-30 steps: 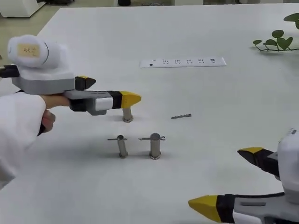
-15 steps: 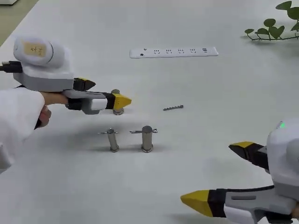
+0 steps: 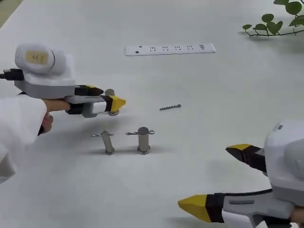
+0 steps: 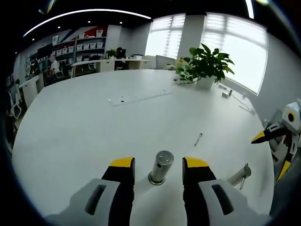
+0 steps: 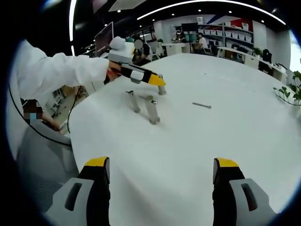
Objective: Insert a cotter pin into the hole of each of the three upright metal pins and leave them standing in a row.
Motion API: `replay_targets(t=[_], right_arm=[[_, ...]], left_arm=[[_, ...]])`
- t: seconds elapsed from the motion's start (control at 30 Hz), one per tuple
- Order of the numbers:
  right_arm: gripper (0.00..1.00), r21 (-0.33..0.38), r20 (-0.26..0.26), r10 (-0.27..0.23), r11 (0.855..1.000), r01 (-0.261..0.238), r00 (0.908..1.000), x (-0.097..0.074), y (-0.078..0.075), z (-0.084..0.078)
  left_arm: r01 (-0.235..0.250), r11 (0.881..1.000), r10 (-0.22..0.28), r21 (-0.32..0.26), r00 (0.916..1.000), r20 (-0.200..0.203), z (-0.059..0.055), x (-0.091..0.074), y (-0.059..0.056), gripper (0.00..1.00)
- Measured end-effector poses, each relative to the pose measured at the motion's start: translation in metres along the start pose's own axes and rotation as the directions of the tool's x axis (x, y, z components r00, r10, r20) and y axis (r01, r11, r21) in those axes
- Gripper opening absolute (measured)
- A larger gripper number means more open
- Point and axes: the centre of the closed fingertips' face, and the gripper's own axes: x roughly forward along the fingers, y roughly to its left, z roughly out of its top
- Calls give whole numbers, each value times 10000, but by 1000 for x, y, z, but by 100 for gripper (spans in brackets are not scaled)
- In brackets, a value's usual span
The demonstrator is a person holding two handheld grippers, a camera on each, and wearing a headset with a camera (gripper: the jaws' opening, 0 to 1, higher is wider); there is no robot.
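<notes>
Three upright metal pins stand on the white table. The two nearer ones, the left pin (image 3: 108, 143) and the right pin (image 3: 143, 140), each carry a cotter pin through the top. The third, bare pin (image 3: 110, 93) stands behind them, between the jaws of my left gripper (image 3: 115, 101). In the left gripper view the bare pin (image 4: 161, 167) has a small gap to each yellow fingertip (image 4: 123, 163), so that gripper is open. A loose cotter pin (image 3: 170, 107) lies to the right. My right gripper (image 3: 214, 180) hovers open and empty near the front edge.
A white power strip (image 3: 169, 49) lies at the back of the table. Plant leaves (image 3: 273, 23) reach in at the far right corner. Bare table surface stretches between the pins and the right gripper.
The left gripper has sunk lower around the bare pin. The head view has shifted, so everything sits further left and higher. The right gripper has kept its place.
</notes>
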Motion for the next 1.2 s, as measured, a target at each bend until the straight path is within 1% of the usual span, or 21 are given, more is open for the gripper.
replay_targets(t=[0.07,0.17,0.2,0.23,0.27,0.33,0.4,0.43,0.47,0.5,0.53,0.6,0.67,0.83,0.87,0.9,0.93,1.0,1.07,1.13,1.2], right_arm=[[89,-1,-54,-8,10000,8,10000,1,-1,-1],[88,-7,-90,-24,10000,24,10000,2,-2,-1],[88,-4,-75,-23,10000,23,10000,2,-2,-1],[88,17,-56,-15,10000,15,10000,2,-2,-1],[88,25,-43,-23,10000,23,10000,2,-2,0],[88,13,-43,-33,10000,33,10000,2,-3,0],[87,25,-19,-52,10000,52,10000,3,-3,0],[87,55,-17,-37,10000,37,10000,3,-3,0],[87,58,-15,-33,10000,33,10000,3,-3,0],[87,38,-3,-18,10000,18,10000,4,-3,0],[87,37,-5,-13,10000,13,10000,4,-3,0],[87,30,-10,16,10000,-16,10000,5,-2,0],[87,3,-34,53,10000,-53,10000,6,-1,0],[86,-223,-105,98,9997,-100,9999,7,-1,2],[86,-245,-95,87,9997,-90,9999,7,-1,3],[86,-241,-97,78,9997,-80,9999,7,-2,3],[86,-237,-109,81,9997,-84,9999,8,-3,3],[86,-270,-149,84,9996,-88,9999,8,-3,4],[86,-335,-169,91,9994,-96,9998,7,-3,5],[86,-335,-96,92,9994,-95,9999,7,-3,7],[86,-322,-44,92,9994,-93,9999,6,-3,9]], left_arm=[[39,10000,-39,-14,10000,-1,-1,2,-1,32],[102,9999,-102,41,9999,-20,-2,3,-3,20],[87,10000,-87,31,10000,-31,-2,4,-3,19],[-48,9999,49,145,10000,-58,-3,4,-1,19],[-60,9998,62,213,9999,-82,-3,5,-1,18],[155,9994,-153,307,9999,-53,-3,6,-6,13],[103,9992,-102,377,9999,-29,-4,6,-7,12],[130,9995,-131,273,9999,17,-4,6,-7,13],[164,9997,-165,186,9999,39,-4,6,-7,13],[310,9995,-310,111,9995,2,-4,6,-7,13],[343,9993,-343,167,9994,-31,-4,6,-8,13],[307,9990,-304,332,9995,-93,-3,6,-7,12],[143,9984,-139,542,9999,-76,-2,5,-6,11],[53,9980,-49,623,10000,-67,-2,4,-5,10],[59,9981,-54,615,10000,-81,-2,4,-6,10],[-41,9993,48,375,9998,-178,-2,3,-5,10],[-98,9993,104,369,9998,-180,-1,3,-4,10],[-199,9982,209,558,9996,-171,-1,2,-3,10],[-220,9987,228,460,9996,-159,0,0,-3,10],[-244,9980,247,581,9997,-40,3,-5,-4,10],[-124,9994,128,331,9998,-119,5,-8,-6,10]])
